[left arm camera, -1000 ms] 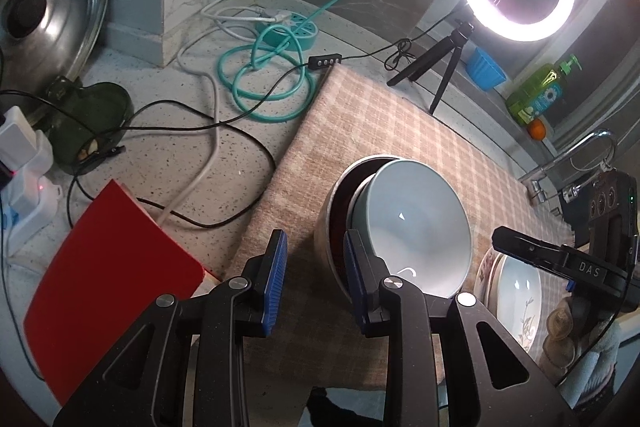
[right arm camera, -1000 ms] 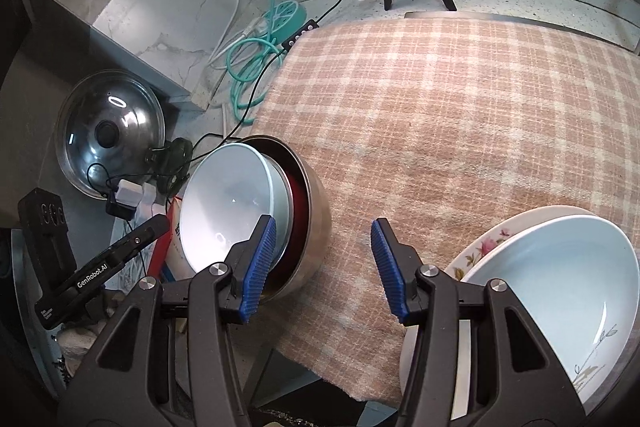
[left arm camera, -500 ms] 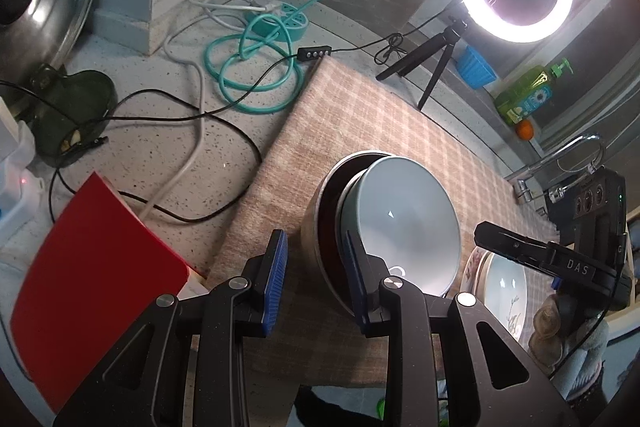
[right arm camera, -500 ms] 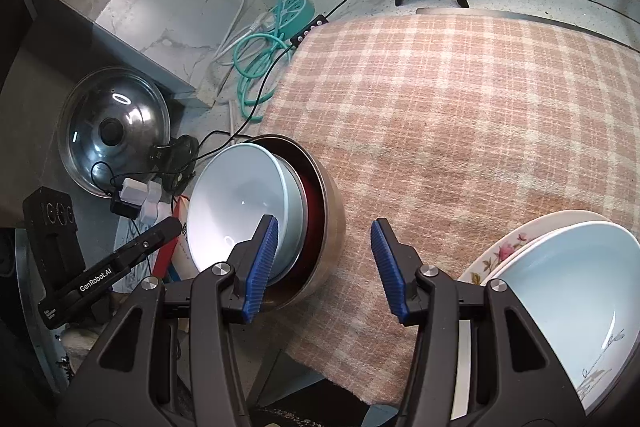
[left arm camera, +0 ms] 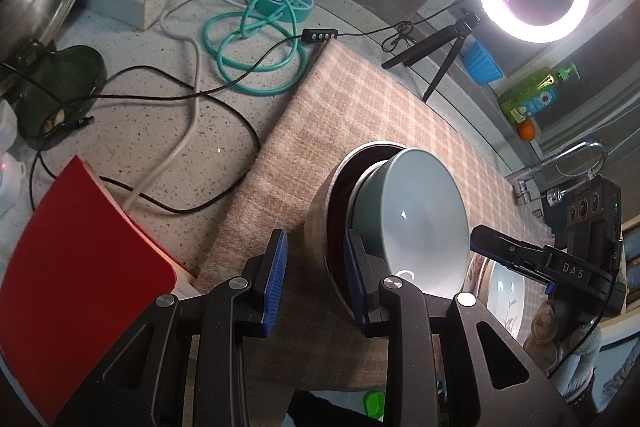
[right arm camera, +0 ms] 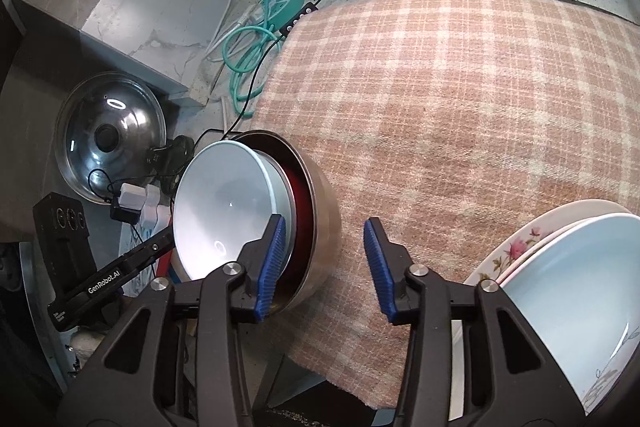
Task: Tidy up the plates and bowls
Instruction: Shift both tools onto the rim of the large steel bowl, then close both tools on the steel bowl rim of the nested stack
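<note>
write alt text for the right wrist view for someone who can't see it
The right gripper, jaws apart with nothing between them, hovers over a pink plaid cloth. To its left a pale blue bowl is nested in a steel bowl. At lower right a pale blue plate lies on a floral plate.

White letters "DAS" stood on the black body of the right tool (left arm camera: 516, 255). "GenRobot.AI" ran in white along the arm of the left tool (right arm camera: 160, 247); smaller print beneath it was unreadable.
</note>
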`<state>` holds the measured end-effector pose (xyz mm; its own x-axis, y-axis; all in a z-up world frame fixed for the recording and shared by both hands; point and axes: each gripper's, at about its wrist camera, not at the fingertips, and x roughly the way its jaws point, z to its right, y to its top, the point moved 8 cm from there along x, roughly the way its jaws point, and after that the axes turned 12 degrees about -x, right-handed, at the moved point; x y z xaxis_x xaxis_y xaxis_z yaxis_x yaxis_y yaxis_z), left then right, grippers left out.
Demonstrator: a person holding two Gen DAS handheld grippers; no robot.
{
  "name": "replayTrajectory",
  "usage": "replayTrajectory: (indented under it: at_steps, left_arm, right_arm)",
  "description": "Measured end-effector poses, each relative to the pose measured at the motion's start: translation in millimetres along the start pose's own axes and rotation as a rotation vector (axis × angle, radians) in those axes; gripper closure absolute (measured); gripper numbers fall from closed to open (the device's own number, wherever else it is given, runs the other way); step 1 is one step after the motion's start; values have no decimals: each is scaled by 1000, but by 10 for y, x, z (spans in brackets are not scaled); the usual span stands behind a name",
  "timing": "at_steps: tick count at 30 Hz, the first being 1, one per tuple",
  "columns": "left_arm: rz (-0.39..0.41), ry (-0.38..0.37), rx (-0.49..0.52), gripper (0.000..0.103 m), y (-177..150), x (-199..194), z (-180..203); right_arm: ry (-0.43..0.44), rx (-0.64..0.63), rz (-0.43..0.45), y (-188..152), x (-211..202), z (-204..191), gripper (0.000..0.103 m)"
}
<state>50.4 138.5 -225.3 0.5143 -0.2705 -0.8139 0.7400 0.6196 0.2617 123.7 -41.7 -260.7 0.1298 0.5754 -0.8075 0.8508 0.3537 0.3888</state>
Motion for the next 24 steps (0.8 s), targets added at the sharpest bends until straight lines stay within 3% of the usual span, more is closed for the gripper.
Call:
replayTrajectory:
  at_steps: [13, 20, 24]
  left_arm:
    - [-7, -2, 7, 76, 40, 35, -6]
    - [-40, 36, 41, 77, 5, 113, -16]
    - [-46, 37, 51, 81, 11, 158, 1]
  right_arm:
    - [-9, -14, -52, -30, 170, 7, 72]
    - [-16, -39, -75, -61, 272, -33, 80]
    - [-36, -73, -76, -39, 282, -74, 84]
